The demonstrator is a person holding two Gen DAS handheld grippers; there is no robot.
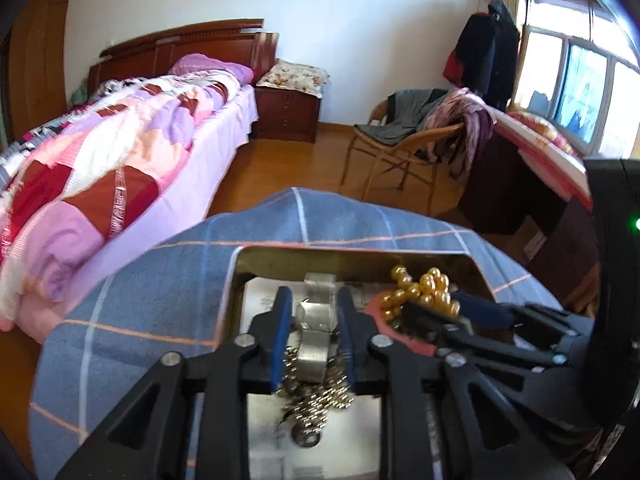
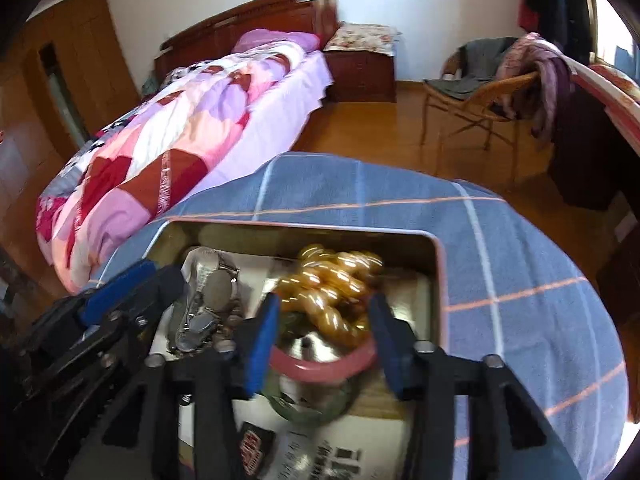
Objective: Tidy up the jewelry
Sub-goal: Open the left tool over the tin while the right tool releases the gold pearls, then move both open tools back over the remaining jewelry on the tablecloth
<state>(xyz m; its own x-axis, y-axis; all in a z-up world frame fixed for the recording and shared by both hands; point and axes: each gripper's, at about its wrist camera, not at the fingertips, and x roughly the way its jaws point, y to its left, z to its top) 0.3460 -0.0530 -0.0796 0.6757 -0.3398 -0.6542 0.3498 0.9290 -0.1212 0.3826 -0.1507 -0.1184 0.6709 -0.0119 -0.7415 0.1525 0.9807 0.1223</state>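
We see the left gripper (image 1: pixel 313 320) gaping over the watch (image 1: pixel 316 322) in the tin (image 1: pixel 476 268); right gripper (image 2: pixel 326 330), at 3 o'clock, gapes around the gold beads (image 2: pixel 336 292).

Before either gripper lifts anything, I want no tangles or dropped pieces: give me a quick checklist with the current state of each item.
1. Left gripper straddles the silver watch: ok.
2. Left fingers actually clamped on the watch: cannot tell.
3. Silver chain free of the watch band: not ok, it is bunched right under it.
4. Right gripper around the gold bead strand: ok, fingers apart.
5. Pink bangle clear of the beads: not ok, they overlap.
6. Tin sits flat on the checked cloth: ok.
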